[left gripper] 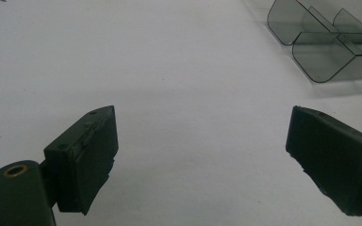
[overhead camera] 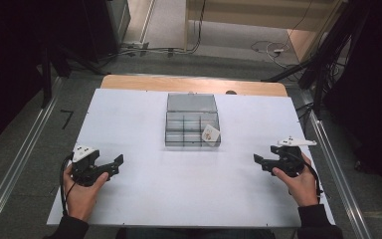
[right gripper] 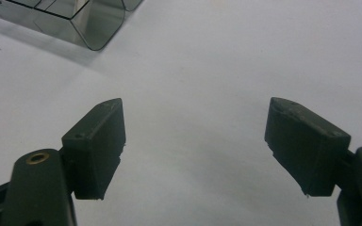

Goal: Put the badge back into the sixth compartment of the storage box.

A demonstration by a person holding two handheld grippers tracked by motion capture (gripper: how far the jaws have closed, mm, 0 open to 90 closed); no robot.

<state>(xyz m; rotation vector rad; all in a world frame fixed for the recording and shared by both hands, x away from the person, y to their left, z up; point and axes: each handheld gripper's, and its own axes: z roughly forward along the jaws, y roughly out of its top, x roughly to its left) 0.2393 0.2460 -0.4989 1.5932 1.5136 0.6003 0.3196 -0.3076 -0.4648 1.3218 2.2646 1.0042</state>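
A clear smoked-plastic compartment box (overhead camera: pixel 192 120) sits open in the middle of the white table, its lid laid back. A small white packet (overhead camera: pixel 211 134) leans in its front right compartment. My left gripper (overhead camera: pixel 119 160) rests low at the table's left front, open, with bare table between its jaws (left gripper: pixel 202 155). My right gripper (overhead camera: pixel 257 159) is at the right front, also open and empty (right gripper: pixel 195 146). A corner of the box shows at the top right of the left gripper view (left gripper: pixel 327 42) and at the top left of the right gripper view (right gripper: pixel 82 16).
The white tabletop (overhead camera: pixel 189 184) lies on a wooden board (overhead camera: pixel 194 82) whose far edge shows beyond it. Metal rails (overhead camera: pixel 335 164) run along both sides. Cables (overhead camera: pixel 271 49) lie on the floor behind the table.
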